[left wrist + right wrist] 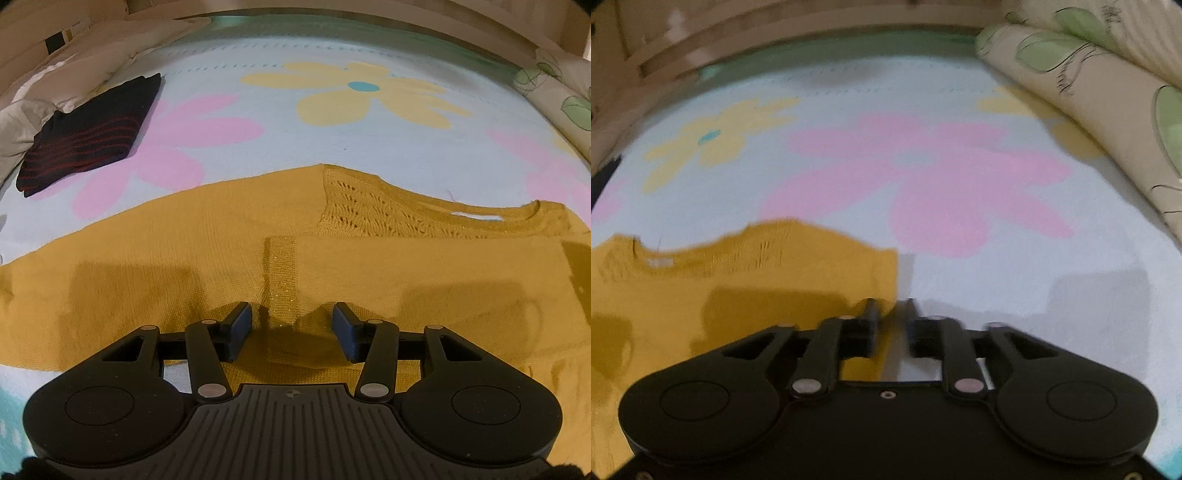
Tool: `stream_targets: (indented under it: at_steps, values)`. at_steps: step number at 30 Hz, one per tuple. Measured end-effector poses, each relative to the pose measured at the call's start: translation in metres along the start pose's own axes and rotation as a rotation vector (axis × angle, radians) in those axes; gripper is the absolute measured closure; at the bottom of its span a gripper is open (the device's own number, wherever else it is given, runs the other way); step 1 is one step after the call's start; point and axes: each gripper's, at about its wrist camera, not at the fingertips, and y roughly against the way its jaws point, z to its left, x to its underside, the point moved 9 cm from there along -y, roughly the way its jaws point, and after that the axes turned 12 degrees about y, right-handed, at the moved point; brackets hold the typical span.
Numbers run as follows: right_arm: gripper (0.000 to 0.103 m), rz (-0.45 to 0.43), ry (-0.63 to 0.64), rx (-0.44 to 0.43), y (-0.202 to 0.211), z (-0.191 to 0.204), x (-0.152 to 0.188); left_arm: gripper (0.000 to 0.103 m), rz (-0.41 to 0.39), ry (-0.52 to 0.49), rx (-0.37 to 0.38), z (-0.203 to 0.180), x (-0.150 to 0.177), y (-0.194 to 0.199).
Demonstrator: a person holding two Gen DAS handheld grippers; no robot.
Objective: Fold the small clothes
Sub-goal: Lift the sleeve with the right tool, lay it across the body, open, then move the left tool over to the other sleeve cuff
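Note:
A mustard yellow knit sweater (229, 240) lies spread flat on the flowered bed sheet (332, 147), with its lace yoke and neckline to the right. My left gripper (291, 328) is open, low over the sweater, with a raised fold of knit between its fingers. In the right wrist view the same sweater (738, 295) fills the lower left. My right gripper (892, 314) sits at the sweater's right edge with its fingers close together; the view is blurred and the edge seems to lie between them.
A folded dark garment with red stripes (88, 133) lies at the sheet's far left. Beige pillows (74, 59) sit behind it. A rolled cream quilt with green leaves (1089, 92) runs along the right side. A wooden bed frame (701, 48) borders the far end.

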Motion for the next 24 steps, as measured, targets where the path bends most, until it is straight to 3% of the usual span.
stream_targets:
  at_steps: [2, 4, 8, 15, 17, 21, 24]
  values:
    - [0.051, -0.029, -0.009, -0.015, 0.008, 0.000, -0.007, 0.055, -0.001, -0.003, 0.001, 0.000, 0.000, 0.000]
    - [0.037, -0.017, -0.002, -0.047, 0.016, 0.004, -0.007, 0.055, -0.002, 0.000, 0.006, 0.000, 0.000, 0.000]
    - [0.026, 0.048, -0.002, -0.065, 0.020, 0.011, 0.005, 0.054, -0.010, -0.002, 0.012, 0.001, 0.001, 0.001]
    - [0.001, 0.206, 0.025, -0.036, 0.016, 0.018, 0.050, 0.027, -0.029, -0.049, 0.000, -0.004, 0.009, 0.001]
    - [0.000, 0.241, 0.025, -0.036, 0.015, 0.019, 0.064, 0.022, -0.032, -0.031, 0.002, -0.001, 0.010, 0.000]
    - [0.000, 0.219, 0.032, -0.027, 0.020, 0.016, 0.074, 0.014, -0.069, -0.025, 0.062, 0.001, 0.014, 0.001]
    - [0.000, 0.229, 0.002, -0.018, 0.025, 0.012, 0.078, 0.012, -0.094, -0.076, 0.059, -0.003, 0.018, 0.002]
